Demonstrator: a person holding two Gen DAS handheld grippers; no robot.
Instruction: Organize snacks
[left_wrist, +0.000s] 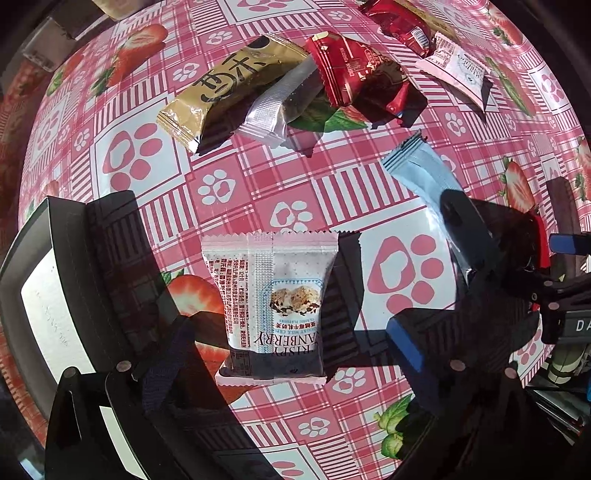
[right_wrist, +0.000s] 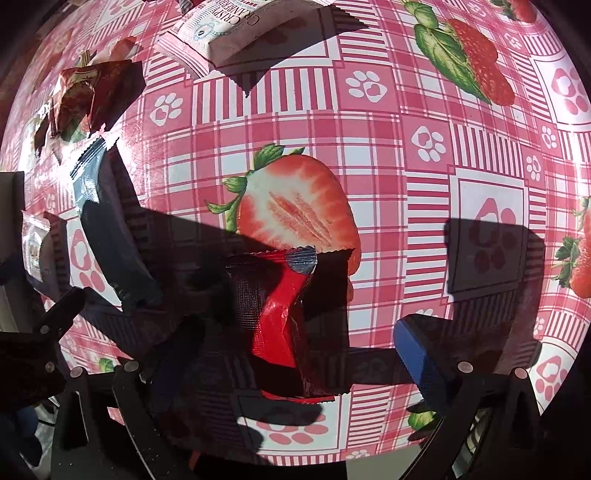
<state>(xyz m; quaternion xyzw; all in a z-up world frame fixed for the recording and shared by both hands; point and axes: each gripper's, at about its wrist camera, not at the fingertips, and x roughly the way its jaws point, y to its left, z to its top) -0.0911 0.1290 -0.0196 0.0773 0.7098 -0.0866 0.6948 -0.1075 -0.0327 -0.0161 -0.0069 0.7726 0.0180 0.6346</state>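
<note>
Two hand-held tools are working over a worktop covered in a pink checked cloth printed with strawberries and paw prints. In the left wrist view, the left tool is standing wide open, its fingers on either side of a pink-and-white cranberry crisp packet lying flat at the lower centre of the frame; neither finger is touching it. A black box with a white inside is sitting at the left edge of the frame. Across the top of that view, more snacks are lying in a loose row: a gold packet, a silver packet just beside it, a red packet, and a second pink-and-white packet at the upper right. A light blue packet is lying at the right, its lower end hidden under the other tool's dark body.

In the right wrist view, the right tool is also spread open, with a red snack packet lying between its fingers at the lower centre, mostly in shadow. Whether the fingers are touching that packet cannot be told. A printed half strawberry is showing just above it.
</note>
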